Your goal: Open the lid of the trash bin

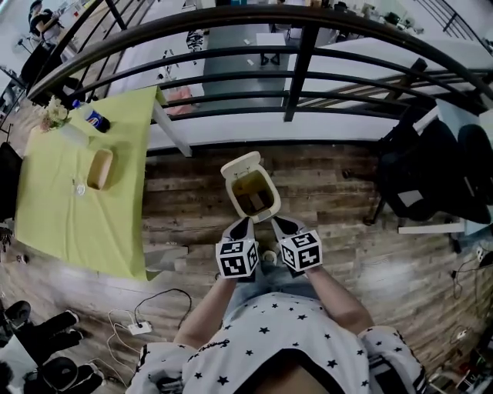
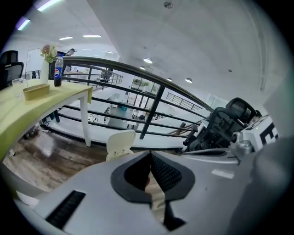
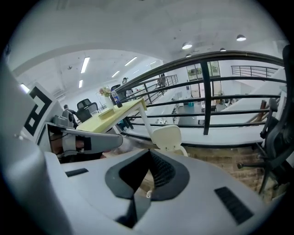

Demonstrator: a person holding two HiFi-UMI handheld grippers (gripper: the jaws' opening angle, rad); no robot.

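Already the lid (image 1: 240, 164) stands tipped up at the far edge of the trash bin (image 1: 272, 196), so the job looks done. Left tool (image 1: 241, 226) and right tool (image 1: 282, 225) hang side by side, jaws pressed together on nothing, likely idle. Bin sits on the floor (image 1: 347, 254) at 12 o'clock, just beyond both tips

Bin (image 1: 240, 165) smooth cream plastic; floor (image 1: 347, 254) worn wood planks; railing (image 1: 231, 19) glossy dark metal.
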